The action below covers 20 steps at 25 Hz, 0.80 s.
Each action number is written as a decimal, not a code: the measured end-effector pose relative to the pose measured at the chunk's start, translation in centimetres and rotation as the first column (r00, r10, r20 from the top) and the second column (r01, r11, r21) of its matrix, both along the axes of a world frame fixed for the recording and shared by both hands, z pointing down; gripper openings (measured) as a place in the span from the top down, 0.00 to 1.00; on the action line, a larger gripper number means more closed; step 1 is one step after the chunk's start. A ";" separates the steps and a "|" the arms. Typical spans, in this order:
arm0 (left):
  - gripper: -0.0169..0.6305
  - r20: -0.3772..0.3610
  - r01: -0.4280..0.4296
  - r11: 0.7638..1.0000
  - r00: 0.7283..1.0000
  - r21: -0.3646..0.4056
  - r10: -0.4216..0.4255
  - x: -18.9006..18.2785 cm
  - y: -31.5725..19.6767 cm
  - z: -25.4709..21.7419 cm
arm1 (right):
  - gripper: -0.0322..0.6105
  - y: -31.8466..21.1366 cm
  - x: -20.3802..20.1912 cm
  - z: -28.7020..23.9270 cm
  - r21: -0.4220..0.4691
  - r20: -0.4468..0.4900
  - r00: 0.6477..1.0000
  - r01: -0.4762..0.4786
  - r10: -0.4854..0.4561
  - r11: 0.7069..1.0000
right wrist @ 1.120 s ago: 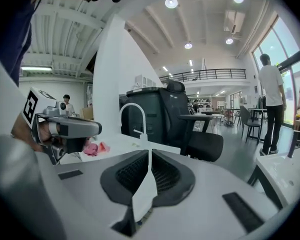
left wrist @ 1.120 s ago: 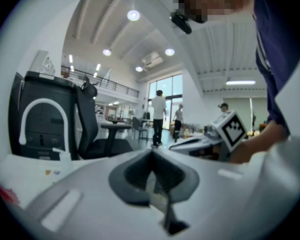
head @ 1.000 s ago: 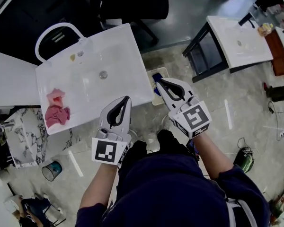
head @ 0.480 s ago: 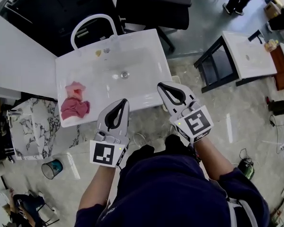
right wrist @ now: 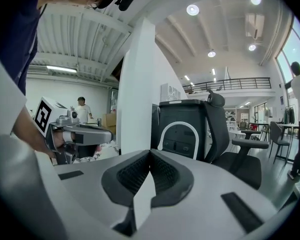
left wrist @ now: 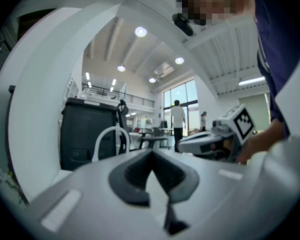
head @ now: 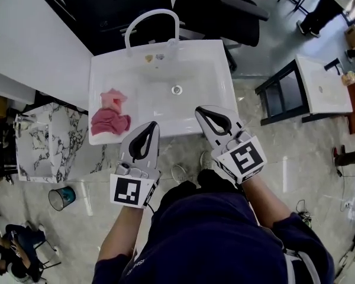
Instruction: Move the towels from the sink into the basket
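Two pink towels lie in the left end of the white sink (head: pixel 201 76): a crumpled darker one (head: pixel 109 122) and a paler one (head: pixel 112 97) behind it. My left gripper (head: pixel 149 126) hovers at the sink's front edge, just right of the darker towel; its jaws are shut and empty (left wrist: pixel 152 153). My right gripper (head: pixel 202 110) reaches over the front rim near the middle, jaws also shut with nothing in them (right wrist: pixel 150 151). A white arched faucet (head: pixel 152 19) stands at the back of the sink. No basket shows in any view.
A black office chair (head: pixel 231 10) stands behind the sink. A second white sink on a black stand (head: pixel 322 84) is at the right. A marble-patterned block (head: pixel 44 141) and a small bin (head: pixel 62 198) sit to the left, on the tiled floor.
The person has moved left along the sink, and both grippers went with them. The sink now lies straight ahead. The small basket by its right end has dropped out of view.
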State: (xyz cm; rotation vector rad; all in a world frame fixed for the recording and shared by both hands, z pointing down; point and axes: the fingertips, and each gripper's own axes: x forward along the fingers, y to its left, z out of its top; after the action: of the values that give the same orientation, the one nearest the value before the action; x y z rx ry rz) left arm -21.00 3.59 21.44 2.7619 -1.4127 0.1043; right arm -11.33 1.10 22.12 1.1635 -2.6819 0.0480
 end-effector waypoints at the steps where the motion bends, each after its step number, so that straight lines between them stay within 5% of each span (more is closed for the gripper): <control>1: 0.97 -0.001 0.011 1.000 1.000 0.000 -0.011 -0.4 0.0 0.0 | 0.94 -0.1 -0.5 0.0 0.001 0.005 1.000 0.015 -0.015 1.000; 9: 0.97 0.014 0.112 0.994 0.994 -0.015 -0.112 -1.8 -1.6 0.4 | 0.94 -2.6 -3.0 0.0 -0.017 0.034 0.991 0.133 -0.132 0.991; 20: 0.97 0.031 0.279 0.960 0.960 -0.014 -0.279 -2.8 -5.8 0.2 | 0.94 -6.9 -4.9 0.1 0.000 0.071 0.941 0.331 -0.331 0.943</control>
State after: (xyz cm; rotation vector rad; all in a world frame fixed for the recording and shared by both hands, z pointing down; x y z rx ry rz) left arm -23.83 -2.21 21.69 2.5230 -1.7809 0.1470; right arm -16.22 -5.75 22.20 0.7038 -2.8967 0.0511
